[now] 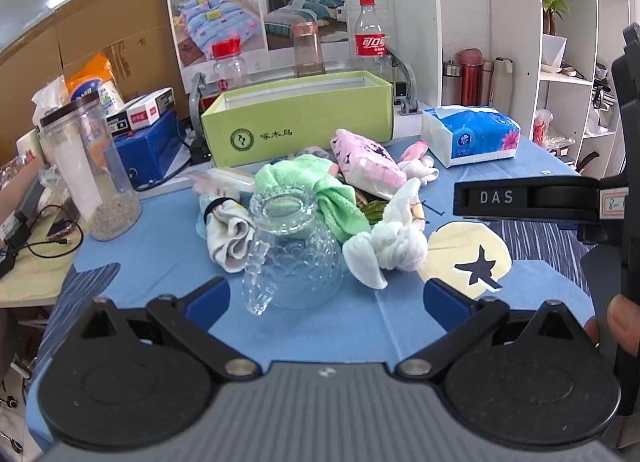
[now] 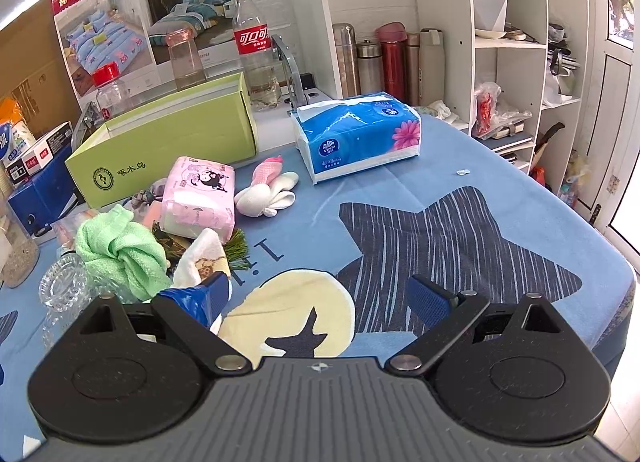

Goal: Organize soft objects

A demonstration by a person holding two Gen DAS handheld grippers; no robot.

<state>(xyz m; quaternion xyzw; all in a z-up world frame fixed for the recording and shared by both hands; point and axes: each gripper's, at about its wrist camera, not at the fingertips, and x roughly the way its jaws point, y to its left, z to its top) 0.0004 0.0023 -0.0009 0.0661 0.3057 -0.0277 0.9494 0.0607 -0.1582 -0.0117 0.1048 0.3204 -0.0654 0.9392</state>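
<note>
A pile of soft things lies on the blue star-print cloth: a green towel (image 1: 320,189) (image 2: 120,254), a knotted white cloth (image 1: 396,238) (image 2: 200,258), a pale sock (image 1: 228,234), a pink tissue pack (image 1: 368,165) (image 2: 200,197) and pink-white socks (image 1: 420,161) (image 2: 268,189). An open green box (image 1: 296,125) (image 2: 168,141) stands behind the pile. My left gripper (image 1: 326,302) is open and empty, just before a glass jug (image 1: 296,254). My right gripper (image 2: 320,298) is open and empty, over the cloth right of the pile.
A blue tissue pack (image 1: 472,133) (image 2: 360,133) lies at the back right. A tall plastic jar (image 1: 92,173) stands at the left. Bottles (image 1: 372,37) (image 2: 256,49) stand behind the box. Flasks and white shelves (image 2: 508,41) are at the right. The table edge (image 2: 624,294) curves at the right.
</note>
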